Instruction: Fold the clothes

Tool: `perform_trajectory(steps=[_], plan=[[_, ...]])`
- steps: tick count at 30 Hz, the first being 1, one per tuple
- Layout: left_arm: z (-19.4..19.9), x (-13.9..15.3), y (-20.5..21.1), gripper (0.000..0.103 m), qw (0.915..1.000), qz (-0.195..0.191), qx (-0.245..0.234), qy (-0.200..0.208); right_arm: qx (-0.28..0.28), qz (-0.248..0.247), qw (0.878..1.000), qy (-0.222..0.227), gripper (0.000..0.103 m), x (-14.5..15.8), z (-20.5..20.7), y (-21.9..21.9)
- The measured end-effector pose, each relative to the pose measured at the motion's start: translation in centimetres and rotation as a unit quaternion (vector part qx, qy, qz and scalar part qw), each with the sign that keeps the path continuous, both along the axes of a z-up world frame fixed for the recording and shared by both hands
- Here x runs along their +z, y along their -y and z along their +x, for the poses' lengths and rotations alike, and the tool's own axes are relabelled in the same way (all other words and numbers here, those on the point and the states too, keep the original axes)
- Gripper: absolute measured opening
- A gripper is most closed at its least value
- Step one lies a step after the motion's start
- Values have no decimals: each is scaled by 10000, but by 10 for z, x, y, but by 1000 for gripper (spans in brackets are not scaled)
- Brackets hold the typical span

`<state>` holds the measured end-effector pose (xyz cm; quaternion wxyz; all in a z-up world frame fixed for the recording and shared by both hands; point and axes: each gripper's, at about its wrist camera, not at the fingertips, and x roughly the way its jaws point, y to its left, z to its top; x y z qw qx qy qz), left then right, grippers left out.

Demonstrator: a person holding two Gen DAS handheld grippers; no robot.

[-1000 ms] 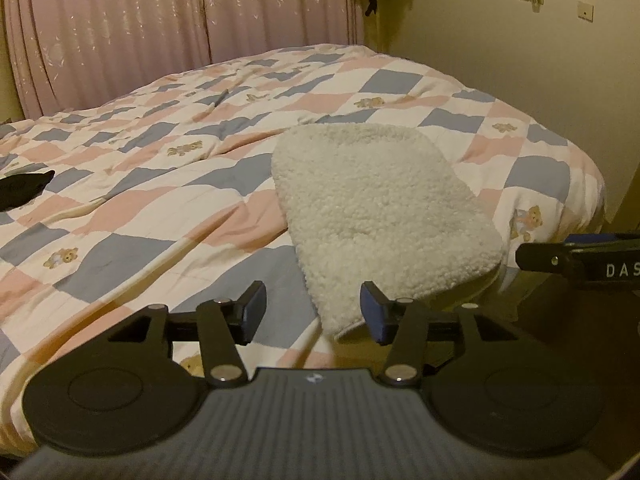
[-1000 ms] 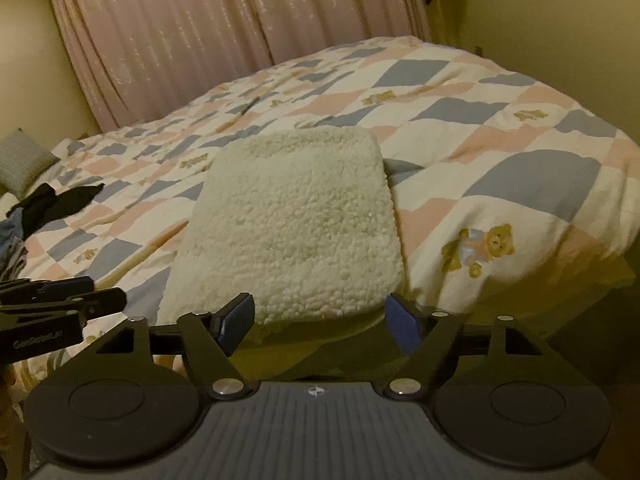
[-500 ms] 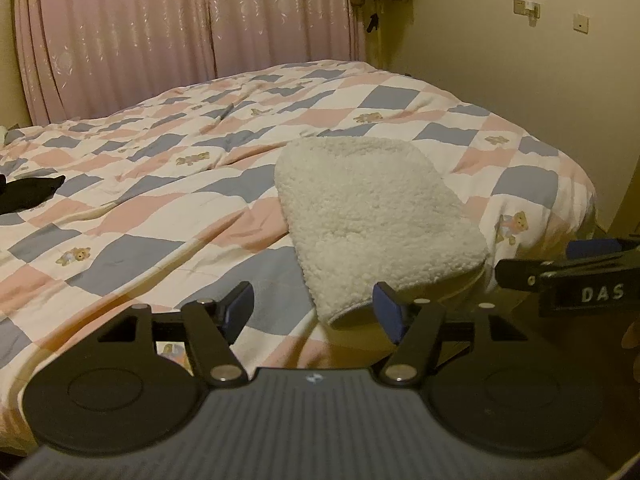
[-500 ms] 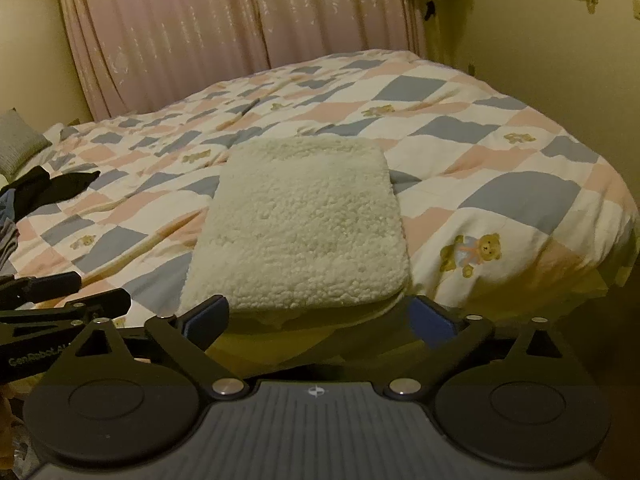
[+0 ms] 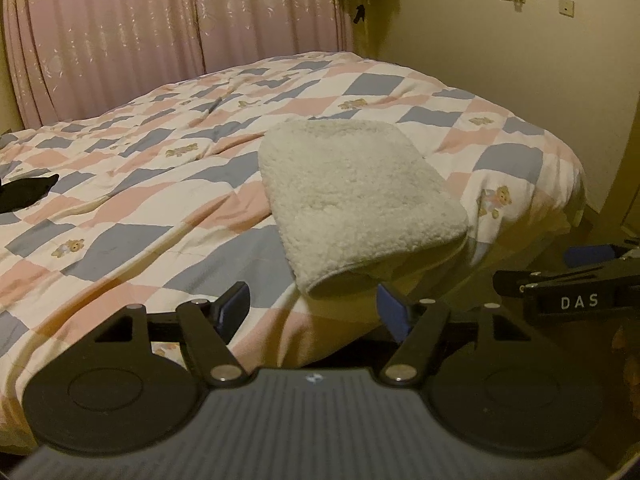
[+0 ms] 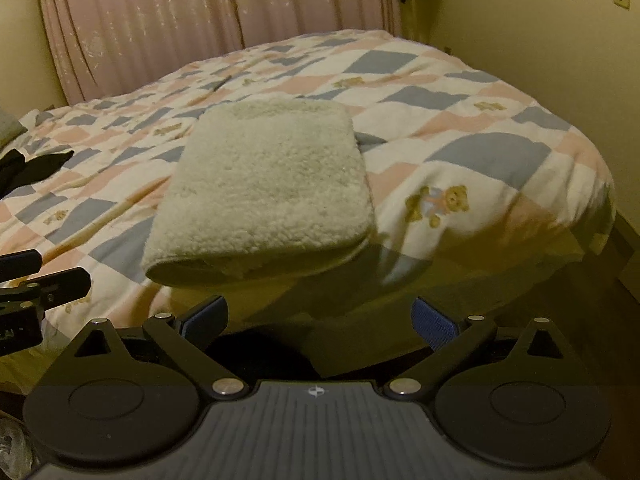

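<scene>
- Both grippers have drawn back from the bed's near edge over the last second, leaving the folded fleece garment (image 5: 356, 196) lying untouched on the checked quilt (image 5: 132, 216); the bundle itself has not shifted.
- The right gripper (image 6: 318, 318) has spread its jaws much wider during the retreat, and the left gripper (image 5: 314, 306) has opened a little further; neither holds anything.
- The garment now rests as a neat, thick rectangle near the bed's front right corner, its rounded fold facing the cameras and its near end slightly overhanging the quilt's edge.
- Judged from how it lies, this piece looks finished, and the pull-away suggests the fold is complete rather than under adjustment.
- The left gripper hovers level and low in front of the bed, fingers pointing at the bundle's near left corner, well clear of the fabric.
- The right gripper hangs at a similar height, aimed squarely at the folded front edge, its blue pads (image 6: 434, 322) standing apart on either side of the bundle's width.
- Each tool shows at the edge of the other's view, the two held side by side.
- Dark clothing (image 6: 32, 168) lies in a loose heap at the far left of the bed, a likely next item if more folding remains.
- Pink curtains (image 5: 160, 32) hang closed behind.
</scene>
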<state>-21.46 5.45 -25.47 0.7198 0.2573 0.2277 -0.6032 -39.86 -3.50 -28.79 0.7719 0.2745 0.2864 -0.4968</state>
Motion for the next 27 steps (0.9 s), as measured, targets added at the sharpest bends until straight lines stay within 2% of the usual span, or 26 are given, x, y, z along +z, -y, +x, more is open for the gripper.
perform_trajectory(steps=[9, 20, 25, 27], plan=[[-7, 2, 4, 69, 9999, -3, -119, 17, -14, -3, 10000, -1, 101, 0, -10, -2], [17, -2, 36, 70, 9996, 246, 125, -88, 67, 209, 9997, -132, 101, -11, -3, 26], [43, -1, 71, 72, 9983, 312, 80, -493, 165, 274, 9993, -174, 101, -15, -8, 47], [60, -1, 90, 73, 9962, 315, 62, -811, 209, 214, 9995, 130, 101, -11, -22, 62]])
